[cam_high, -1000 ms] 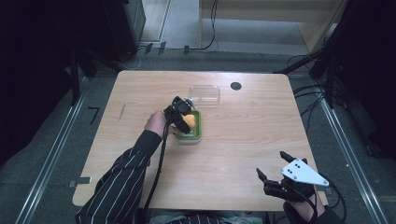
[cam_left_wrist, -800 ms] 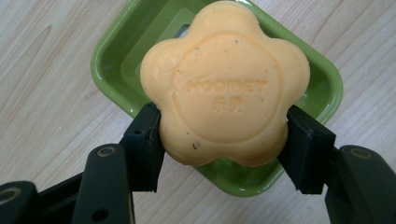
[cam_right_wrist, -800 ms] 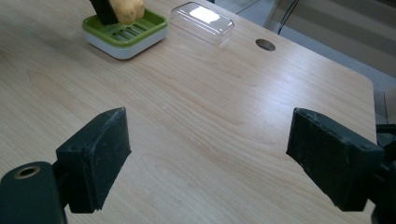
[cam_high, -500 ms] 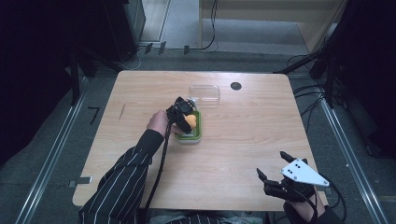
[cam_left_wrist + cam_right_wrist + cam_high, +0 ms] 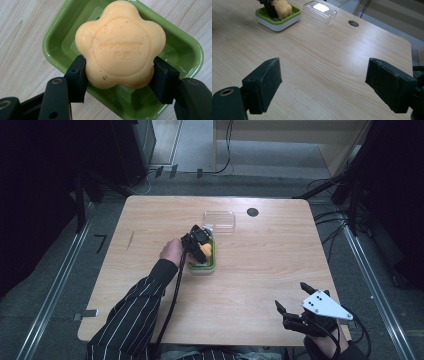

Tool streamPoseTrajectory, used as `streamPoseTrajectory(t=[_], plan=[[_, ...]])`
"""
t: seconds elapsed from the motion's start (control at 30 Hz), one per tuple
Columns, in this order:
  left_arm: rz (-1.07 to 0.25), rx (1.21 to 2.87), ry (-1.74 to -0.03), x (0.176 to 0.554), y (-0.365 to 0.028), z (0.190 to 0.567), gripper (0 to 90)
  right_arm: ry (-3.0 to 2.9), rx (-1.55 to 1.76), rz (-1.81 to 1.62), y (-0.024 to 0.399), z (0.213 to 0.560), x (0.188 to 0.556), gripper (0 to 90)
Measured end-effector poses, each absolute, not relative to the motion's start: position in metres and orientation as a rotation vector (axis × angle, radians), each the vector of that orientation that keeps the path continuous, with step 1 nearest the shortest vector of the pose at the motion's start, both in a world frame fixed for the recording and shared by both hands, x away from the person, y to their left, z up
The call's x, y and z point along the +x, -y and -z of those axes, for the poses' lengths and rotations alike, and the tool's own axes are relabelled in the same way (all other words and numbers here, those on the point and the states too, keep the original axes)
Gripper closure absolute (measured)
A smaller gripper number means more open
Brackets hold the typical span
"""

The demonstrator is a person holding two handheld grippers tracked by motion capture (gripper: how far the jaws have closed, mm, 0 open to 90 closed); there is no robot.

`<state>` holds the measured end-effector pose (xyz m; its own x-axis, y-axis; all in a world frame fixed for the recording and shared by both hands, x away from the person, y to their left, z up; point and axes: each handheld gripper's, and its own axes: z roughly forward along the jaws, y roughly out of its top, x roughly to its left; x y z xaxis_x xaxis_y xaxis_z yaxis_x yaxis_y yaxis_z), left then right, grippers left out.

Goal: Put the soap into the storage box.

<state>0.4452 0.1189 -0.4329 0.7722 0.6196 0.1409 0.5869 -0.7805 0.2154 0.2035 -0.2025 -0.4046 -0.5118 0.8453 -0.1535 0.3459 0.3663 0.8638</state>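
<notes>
One soap (image 5: 120,47) stays clamped over the green dish (image 5: 185,50).

Orange soap (image 5: 120,45), embossed lettering; green dish (image 5: 182,47), white base; clear lid (image 5: 219,220); pale wood-grain table (image 5: 280,265); black pinstriped sleeve (image 5: 130,320); black grippers.

I see my left gripper (image 5: 201,241) over the green dish (image 5: 202,265), an orange soap (image 5: 207,250) at its tip. A clear lid (image 5: 219,220) lies just beyond. My right gripper (image 5: 292,306) sits near the table's (image 5: 280,255) front edge.
</notes>
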Motion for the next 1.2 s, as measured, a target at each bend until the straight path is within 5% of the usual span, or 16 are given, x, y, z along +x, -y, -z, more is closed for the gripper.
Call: streamPoseTrajectory(t=[0.8, 1.2], plan=[[-0.316, 2.84, -0.925, 0.4468, -0.1165, 0.4434, 38.0, -2.028, 1.03, -1.08, 0.2024, 0.4046, 0.2033, 13.6], [-0.307, 2.831, -0.94, 0.4453, -0.1152, 0.4395, 20.7, -2.029, 1.029, -1.08, 0.2024, 0.4046, 0.2032, 13.6]])
